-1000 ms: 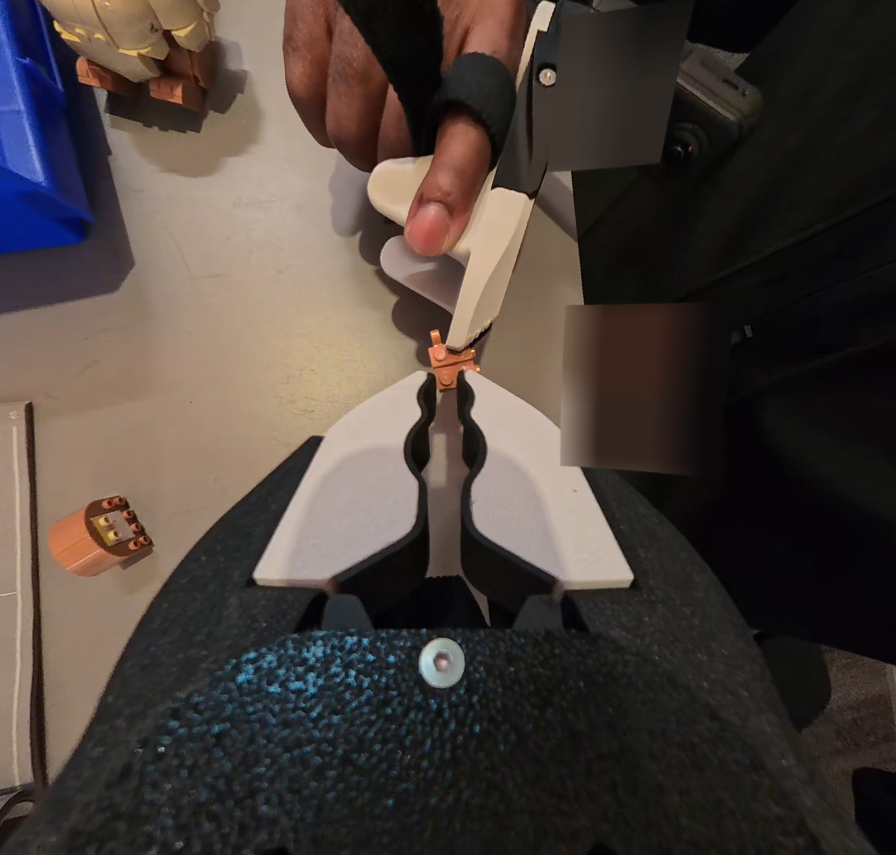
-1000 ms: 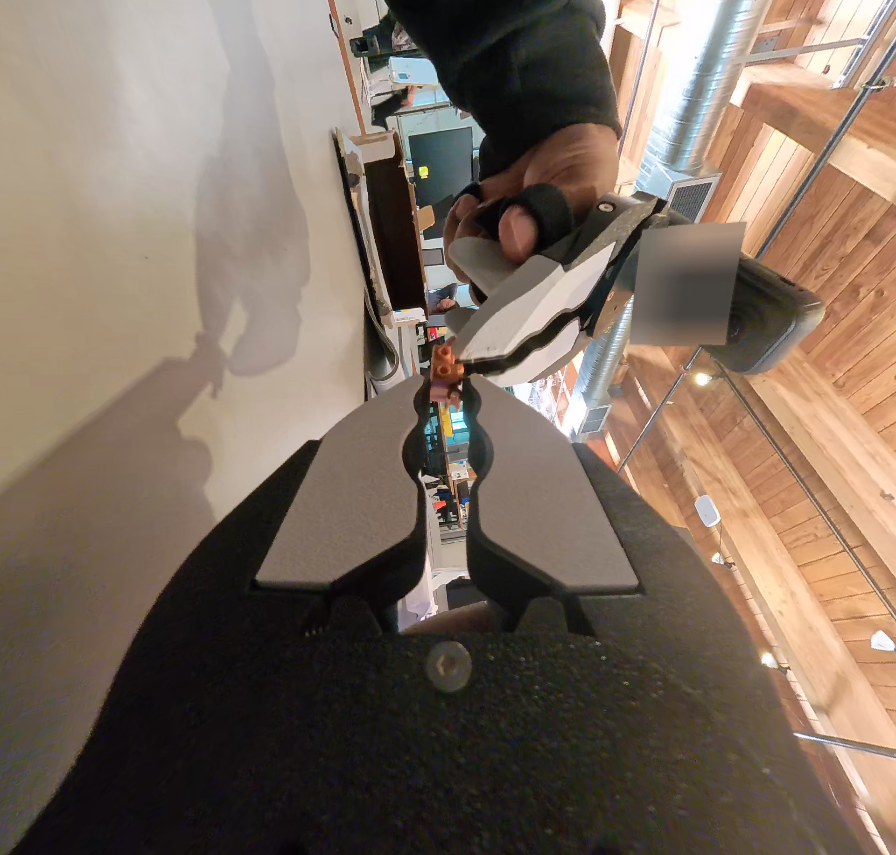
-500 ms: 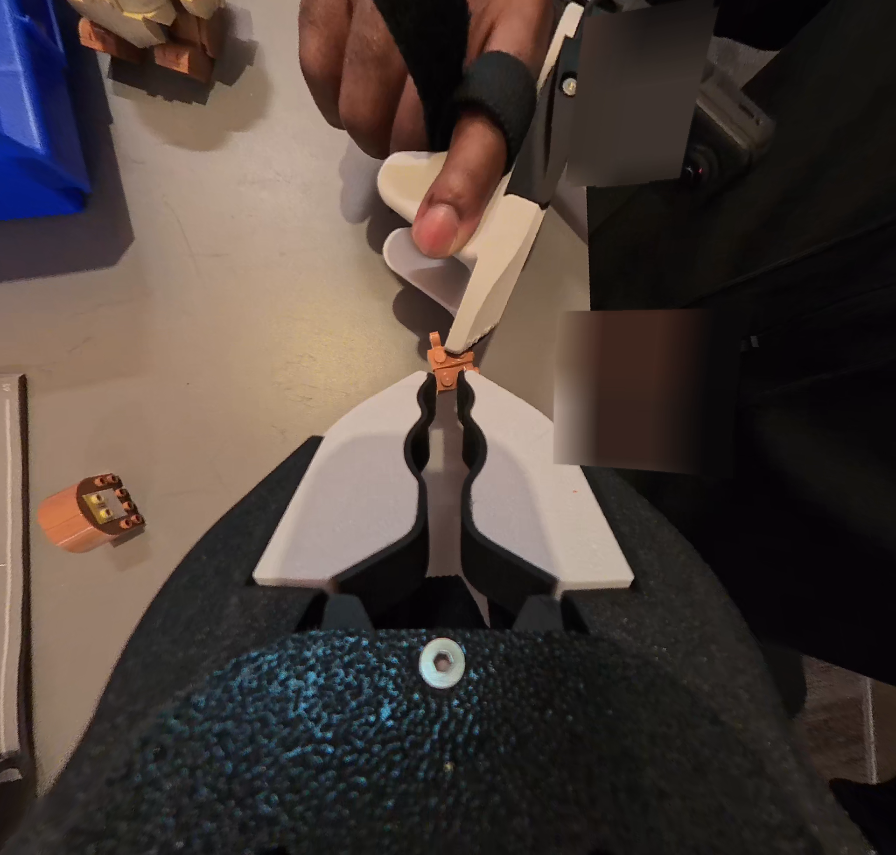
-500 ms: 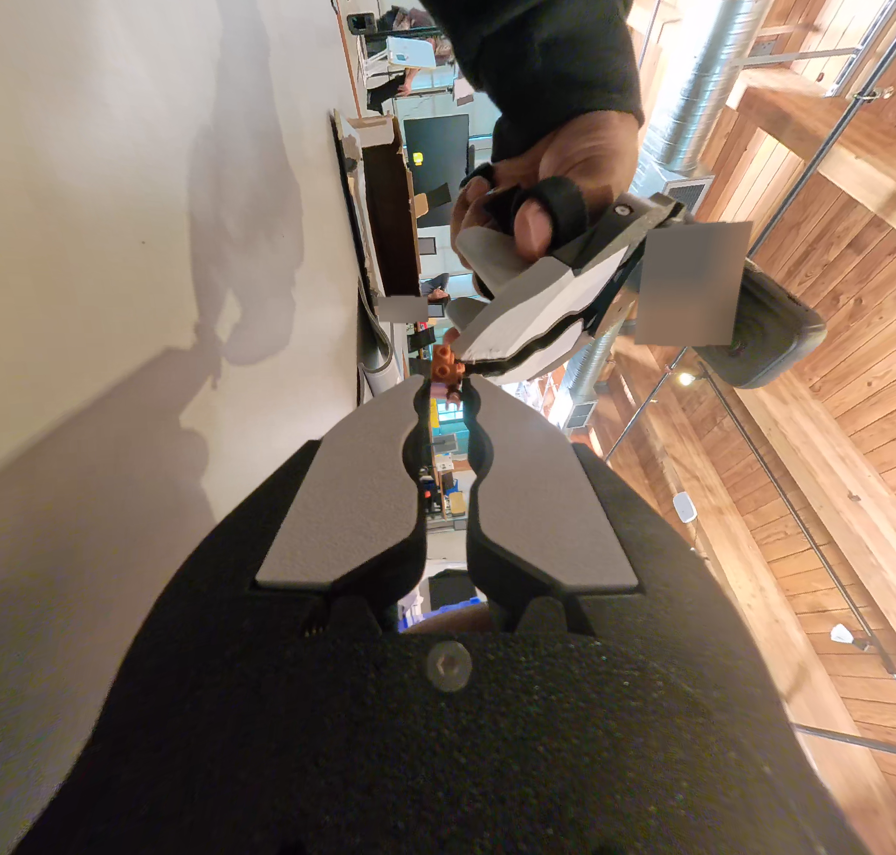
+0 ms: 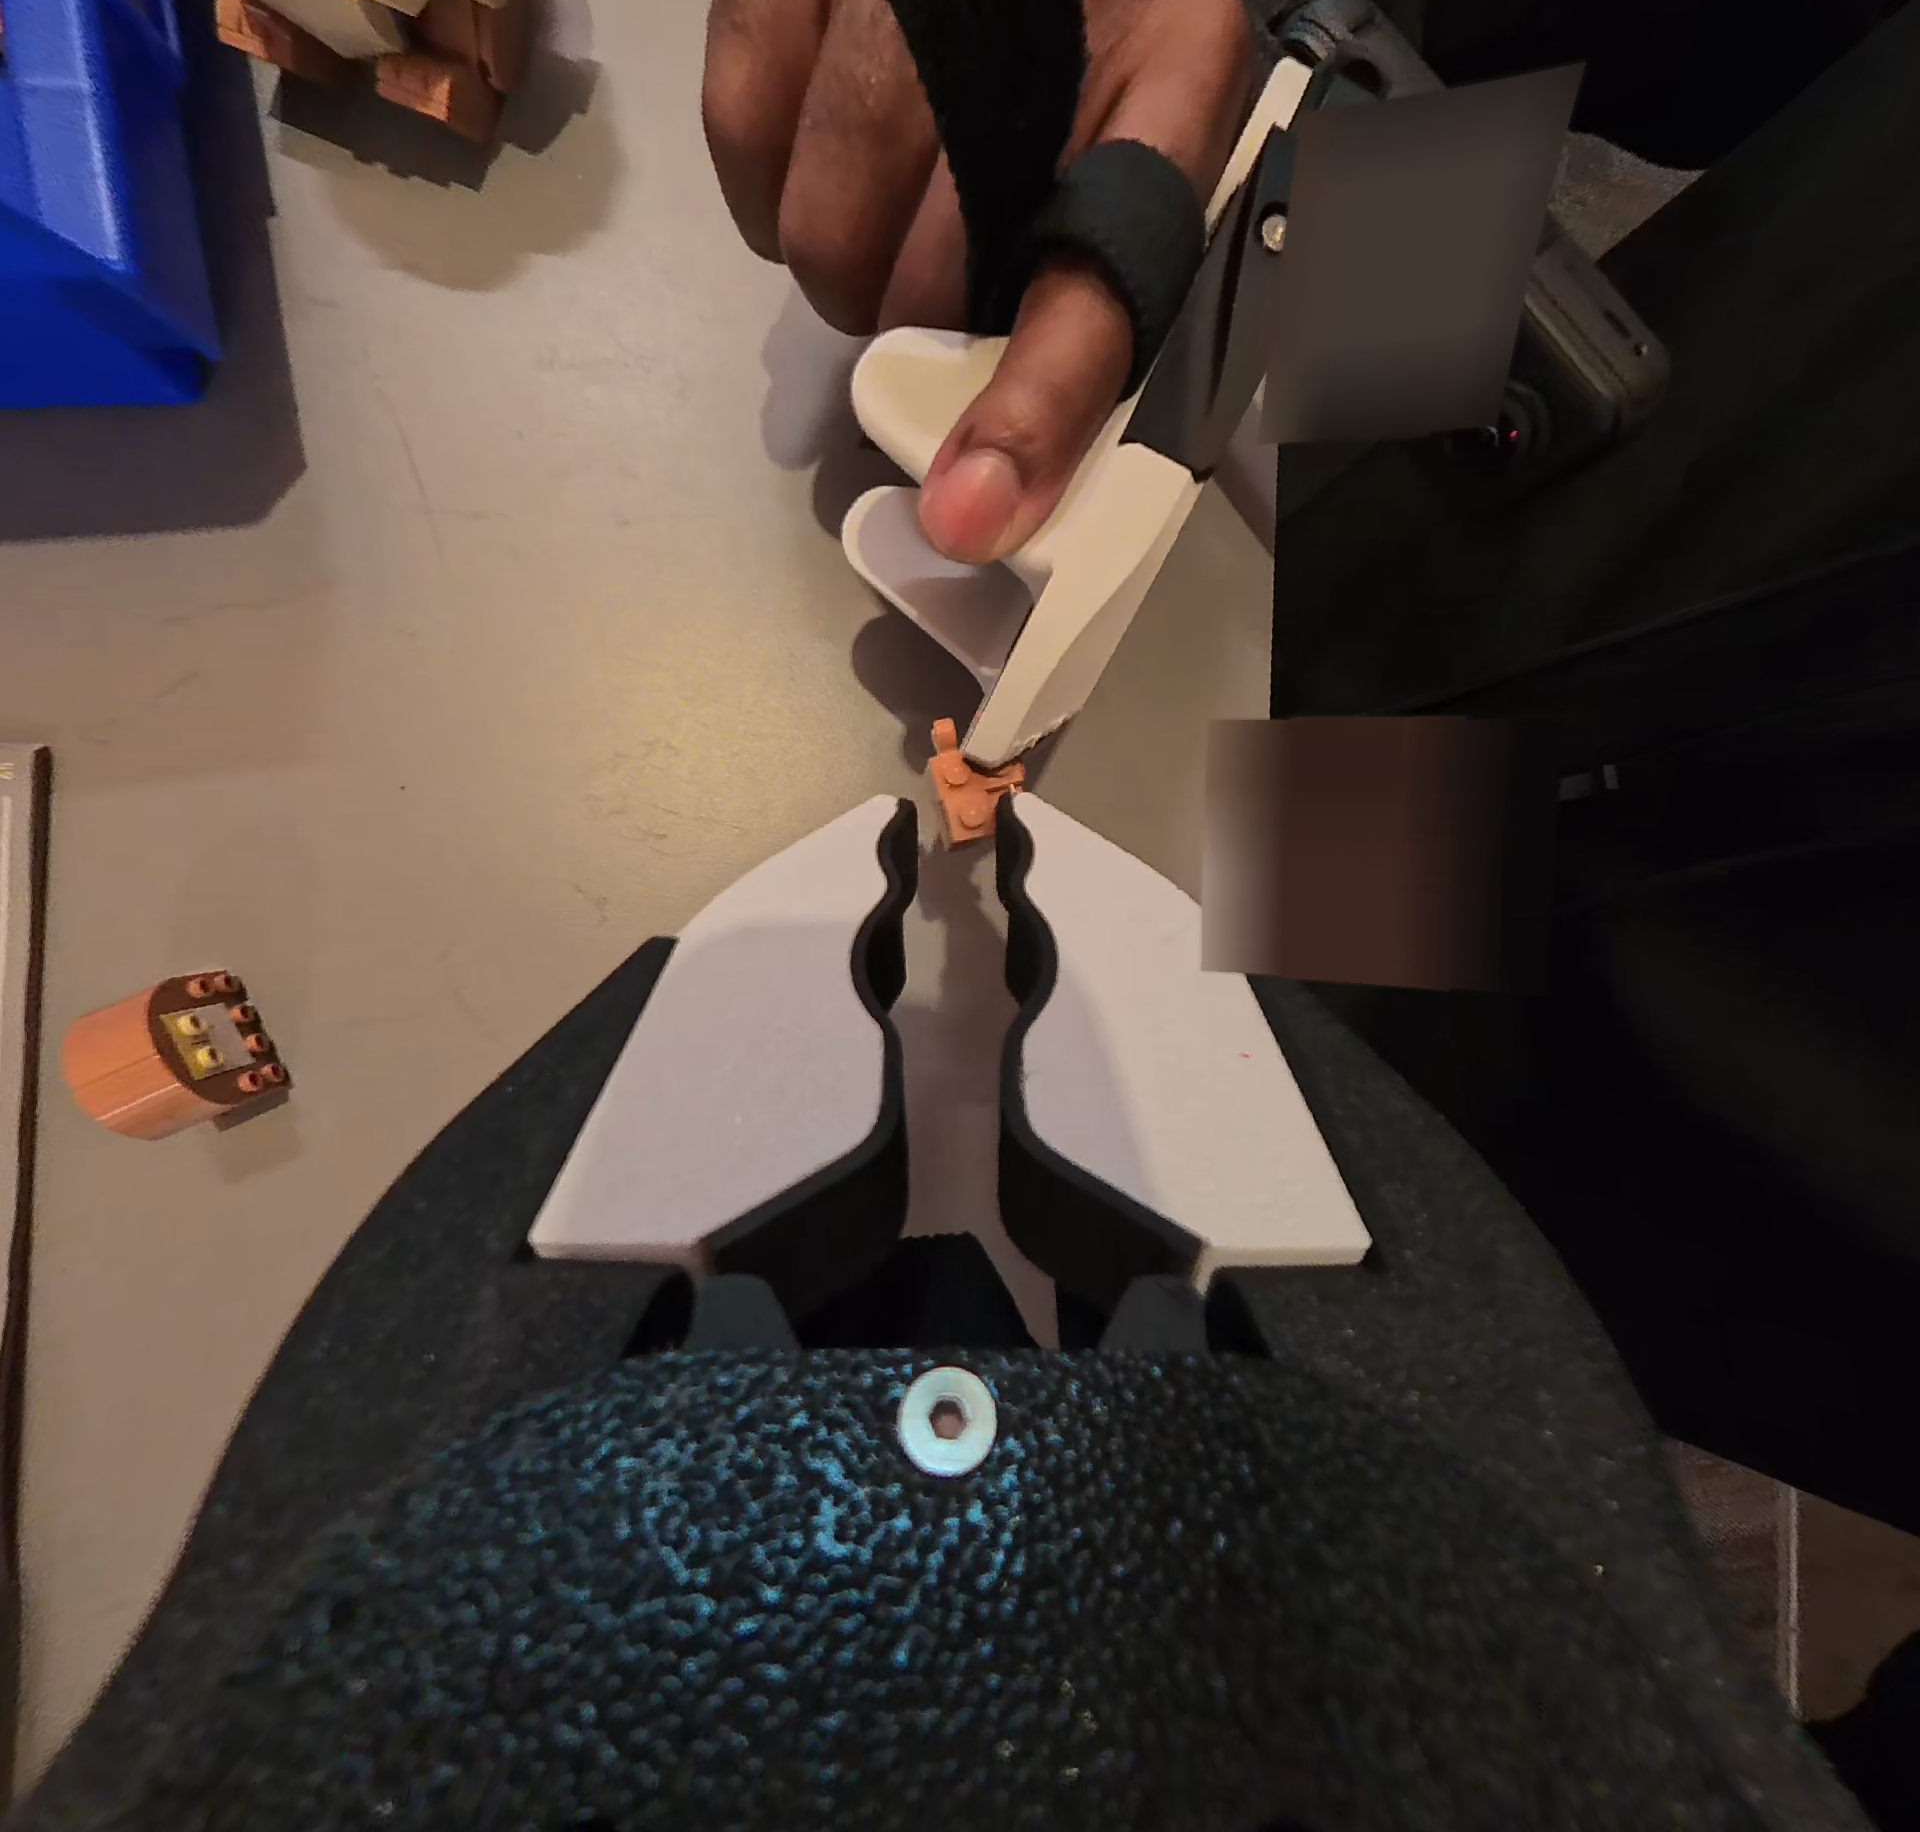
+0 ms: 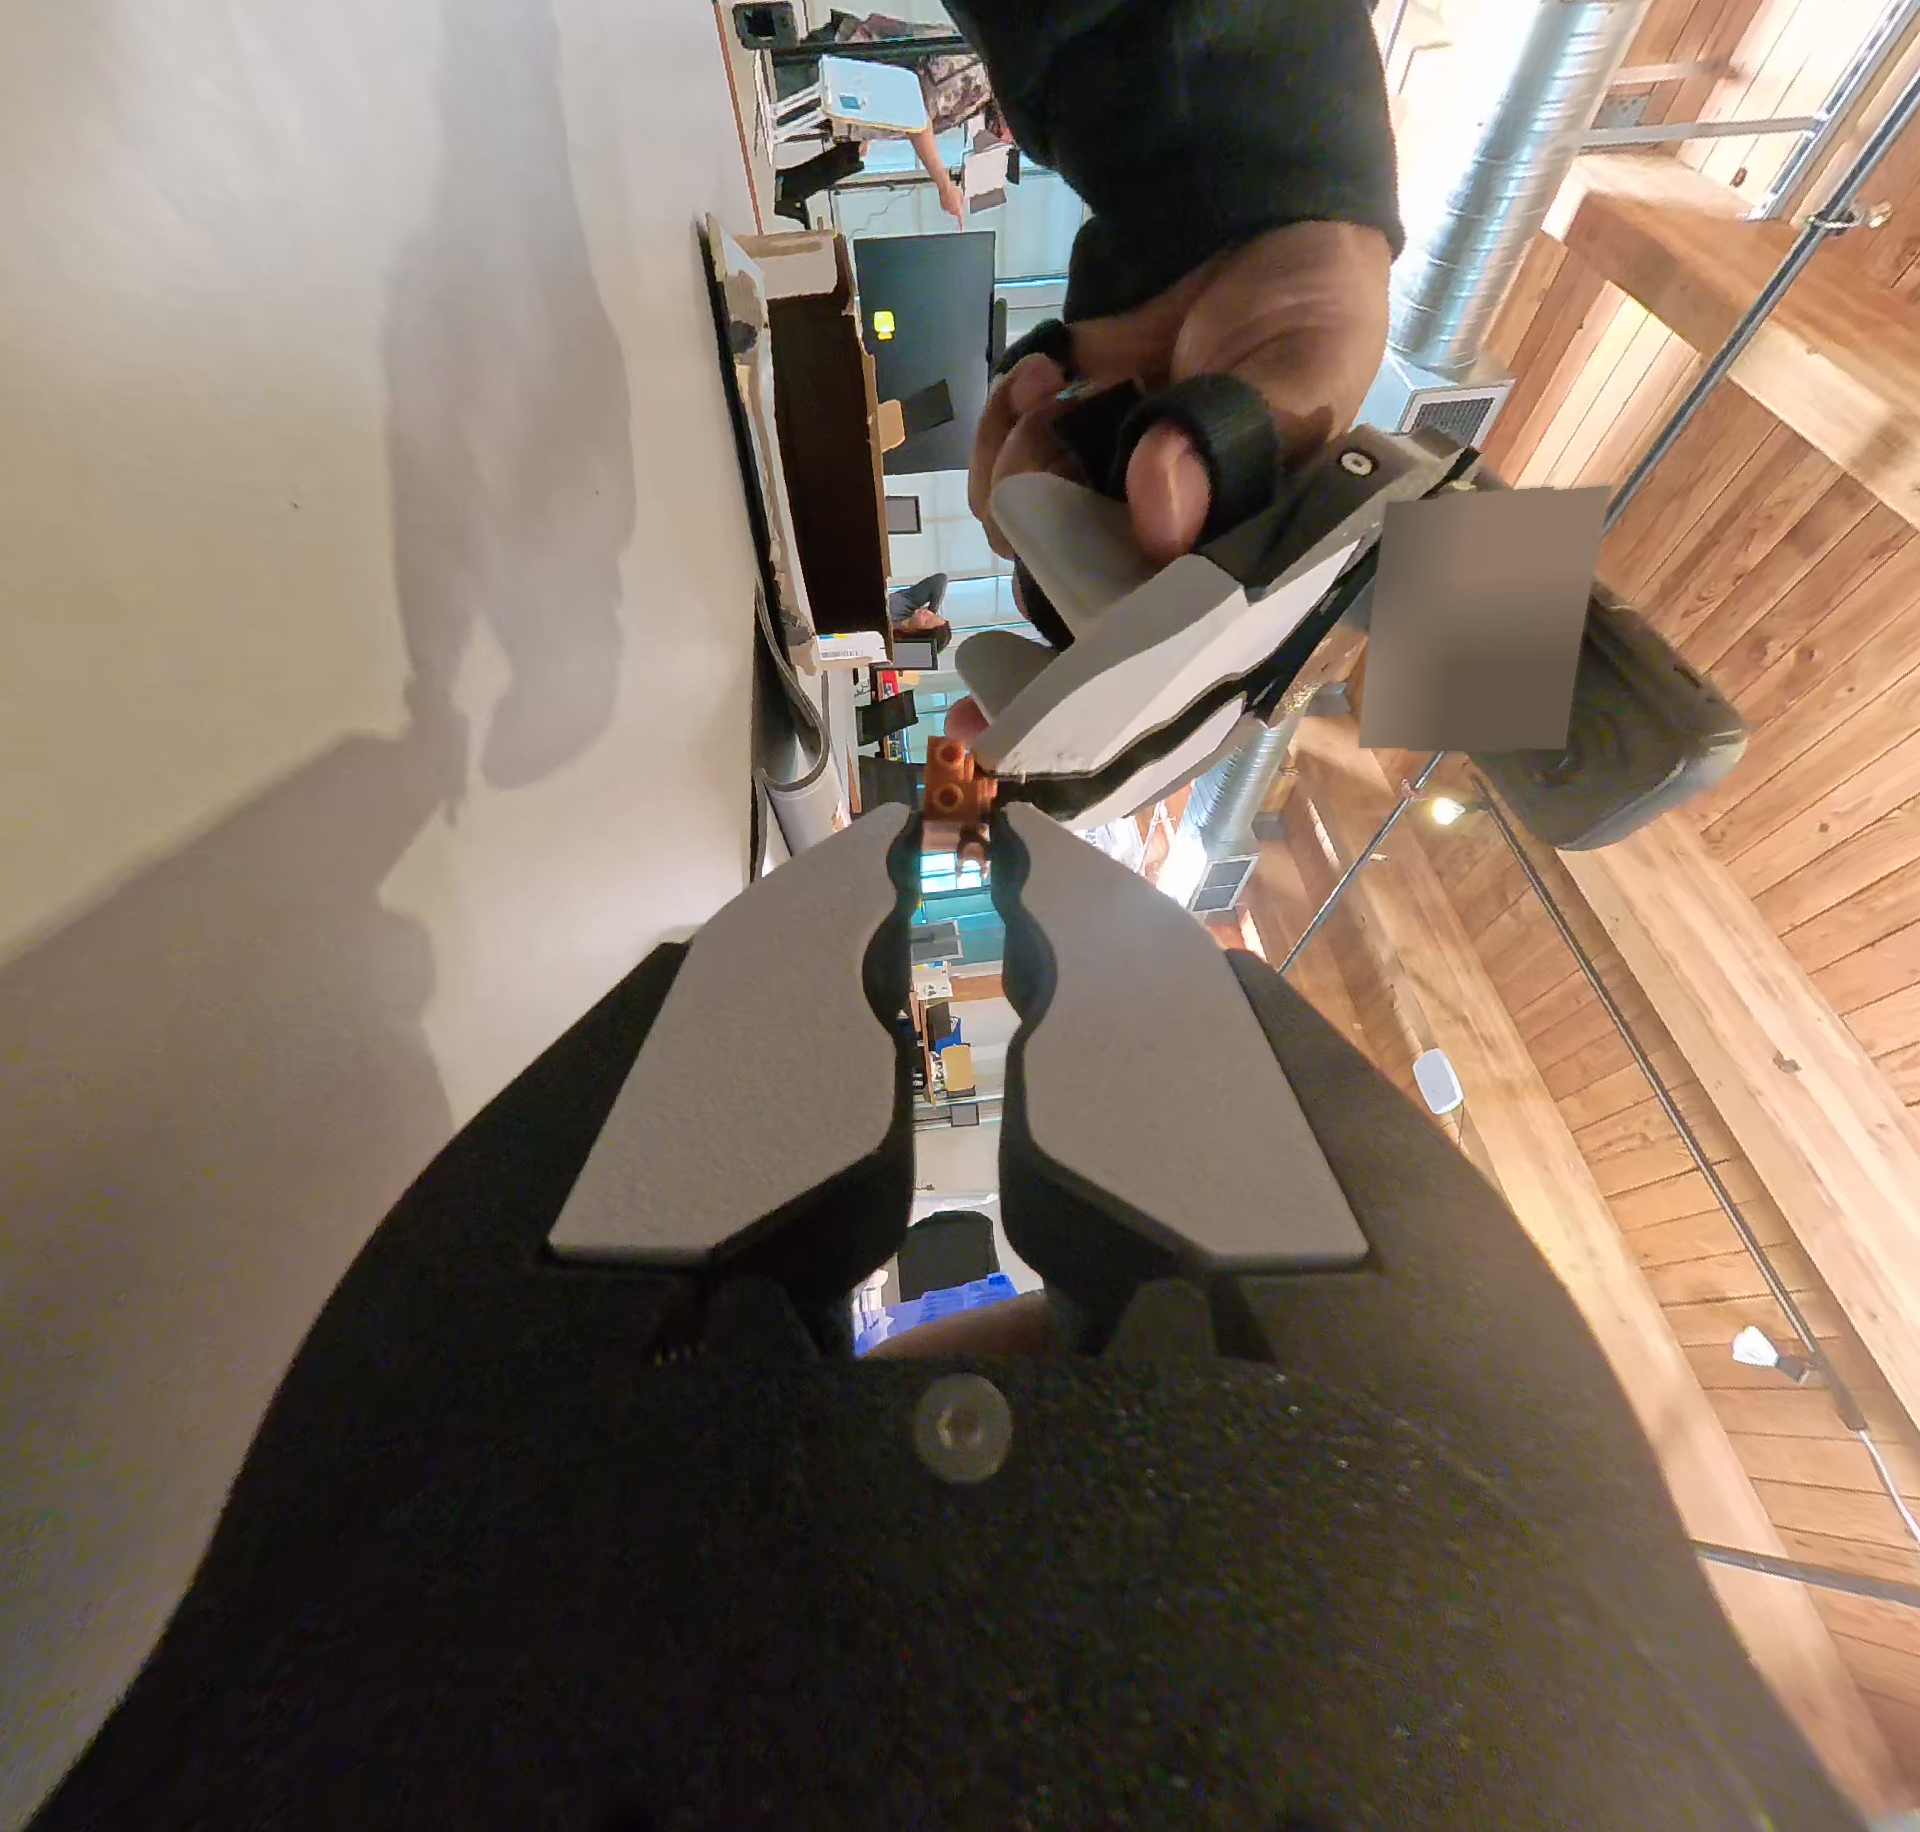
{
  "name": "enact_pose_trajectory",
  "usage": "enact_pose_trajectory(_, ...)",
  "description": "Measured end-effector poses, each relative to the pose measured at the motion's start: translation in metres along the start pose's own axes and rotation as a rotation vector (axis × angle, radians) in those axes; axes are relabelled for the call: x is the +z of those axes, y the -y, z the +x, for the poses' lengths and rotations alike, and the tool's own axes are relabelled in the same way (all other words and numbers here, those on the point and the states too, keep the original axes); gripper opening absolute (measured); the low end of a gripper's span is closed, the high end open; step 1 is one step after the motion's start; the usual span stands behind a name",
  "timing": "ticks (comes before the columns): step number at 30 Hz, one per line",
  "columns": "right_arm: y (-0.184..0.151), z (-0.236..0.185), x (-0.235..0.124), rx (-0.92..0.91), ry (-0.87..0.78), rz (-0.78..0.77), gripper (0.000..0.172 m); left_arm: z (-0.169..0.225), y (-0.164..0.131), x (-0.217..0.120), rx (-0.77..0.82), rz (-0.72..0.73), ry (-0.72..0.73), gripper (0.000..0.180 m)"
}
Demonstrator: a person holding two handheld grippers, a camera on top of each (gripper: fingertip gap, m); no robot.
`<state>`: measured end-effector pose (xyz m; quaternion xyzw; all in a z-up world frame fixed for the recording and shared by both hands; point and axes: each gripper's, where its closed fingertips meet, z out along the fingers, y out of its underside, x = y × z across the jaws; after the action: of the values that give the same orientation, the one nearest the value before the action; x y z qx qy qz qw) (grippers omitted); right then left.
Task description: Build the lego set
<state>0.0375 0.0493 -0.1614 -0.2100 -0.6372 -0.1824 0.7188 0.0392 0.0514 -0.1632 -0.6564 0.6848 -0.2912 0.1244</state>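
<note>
At the centre of the left wrist view a small brick piece sits between the left gripper's fingertips, against the right one and clear of the left, with the right gripper clamped on its far end from above right. On the tabletop to the left lies a round studded block, with a bin and a brick-built model beside it at far upper left. In the right wrist view the same piece sits at the tips of that view's own fingers, the other gripper coming in from the upper right.

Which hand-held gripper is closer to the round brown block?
Left, seemingly: the left hand-held gripper has the block off its left side; the right hand-held gripper reaches in from farther right.
</note>
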Motion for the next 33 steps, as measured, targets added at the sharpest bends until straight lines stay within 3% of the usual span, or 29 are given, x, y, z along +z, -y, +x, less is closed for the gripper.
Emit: enact_pose_trajectory(33,0.0021,0.0026,0.0007,-0.006,-0.016,0.006,0.012,0.0059,0.0035,-0.0048,0.002,0.052,-0.040,0.015)
